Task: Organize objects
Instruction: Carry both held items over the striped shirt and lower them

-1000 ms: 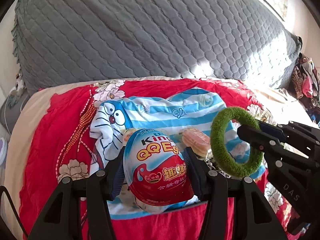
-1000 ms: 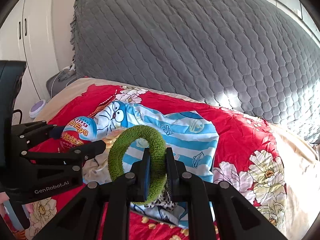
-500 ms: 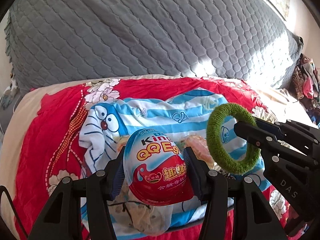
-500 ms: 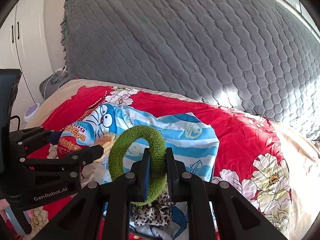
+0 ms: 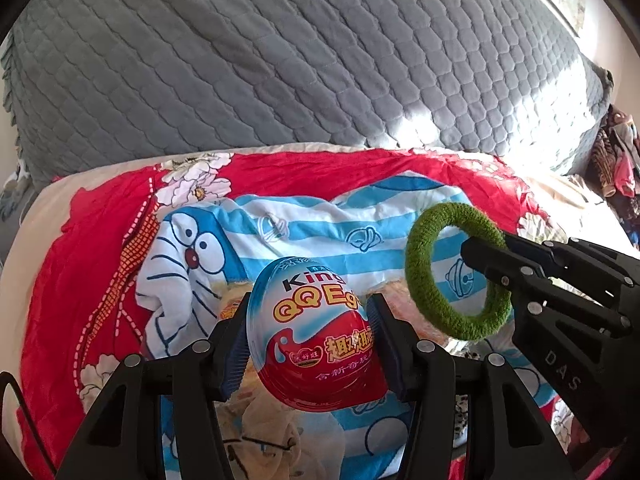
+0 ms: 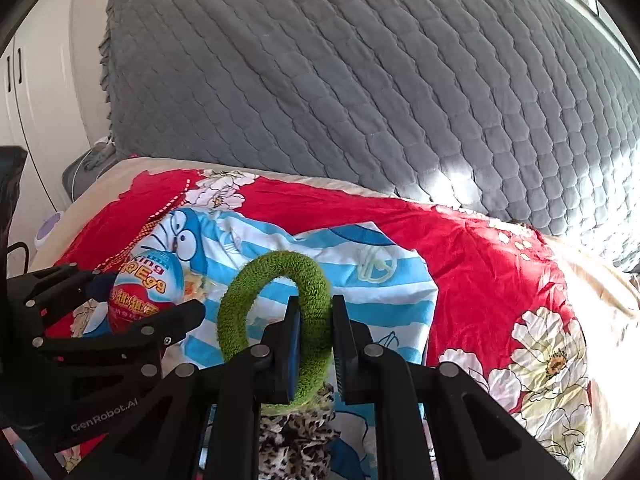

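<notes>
Gripping tools sit side by side above the bed, one in each hand. On the left, the left gripper clamps a plastic toy egg by its flanks, blue pads pressed to the red-and-white shell, its pointed end away from the camera. To its right, the right gripper pinches a fuzzy green ring by one side of its loop, so the ring stands on edge with its hole clear. Both things hang in the air over a blue-striped cartoon cloth spread on a red floral bedsheet.

From the left wrist, the egg's printed label faces the lens and the other tool enters from the right edge with the ring at its tip; pale wrapped packets lie on the cloth under the egg. From the right wrist, the egg shows only in part behind the left tool's black fingers, and a leopard-print fabric appears just below the ring, barely glimpsed in the other view. That view alone shows white cupboard doors and a small lilac round thing off the bed's left side.

A grey quilted headboard cover rises along the whole far edge. Right of the cartoon cloth, the sheet lies bare out to its beige border.
</notes>
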{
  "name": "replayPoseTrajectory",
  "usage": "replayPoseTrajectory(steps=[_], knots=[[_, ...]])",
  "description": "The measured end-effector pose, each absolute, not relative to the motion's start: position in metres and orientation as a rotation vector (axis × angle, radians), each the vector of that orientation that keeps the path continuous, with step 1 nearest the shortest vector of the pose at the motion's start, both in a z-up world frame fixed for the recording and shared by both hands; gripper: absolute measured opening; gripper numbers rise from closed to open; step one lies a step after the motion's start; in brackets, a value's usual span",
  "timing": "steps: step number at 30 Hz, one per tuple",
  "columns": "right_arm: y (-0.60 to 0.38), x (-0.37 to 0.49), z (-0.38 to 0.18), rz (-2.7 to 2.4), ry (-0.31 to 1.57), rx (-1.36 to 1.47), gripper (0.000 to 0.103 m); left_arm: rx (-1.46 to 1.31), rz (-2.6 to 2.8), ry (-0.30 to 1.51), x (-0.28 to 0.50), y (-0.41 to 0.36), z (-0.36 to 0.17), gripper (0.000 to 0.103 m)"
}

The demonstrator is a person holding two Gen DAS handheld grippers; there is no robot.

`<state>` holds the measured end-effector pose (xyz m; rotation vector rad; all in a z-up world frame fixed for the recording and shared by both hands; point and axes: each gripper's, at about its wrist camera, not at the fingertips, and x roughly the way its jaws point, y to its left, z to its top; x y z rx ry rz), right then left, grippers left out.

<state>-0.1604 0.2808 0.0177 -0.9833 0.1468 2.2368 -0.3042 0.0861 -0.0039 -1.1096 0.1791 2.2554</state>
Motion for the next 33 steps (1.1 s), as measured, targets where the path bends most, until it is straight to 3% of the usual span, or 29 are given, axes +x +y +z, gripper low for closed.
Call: replayPoseTrajectory(steps=[33], knots=[[0.319, -0.172, -0.038, 2.117, 0.15, -1.109, 0.014, -1.216, 2.2, 0.231, -0.308, 0.119, -0.053, 0.057]])
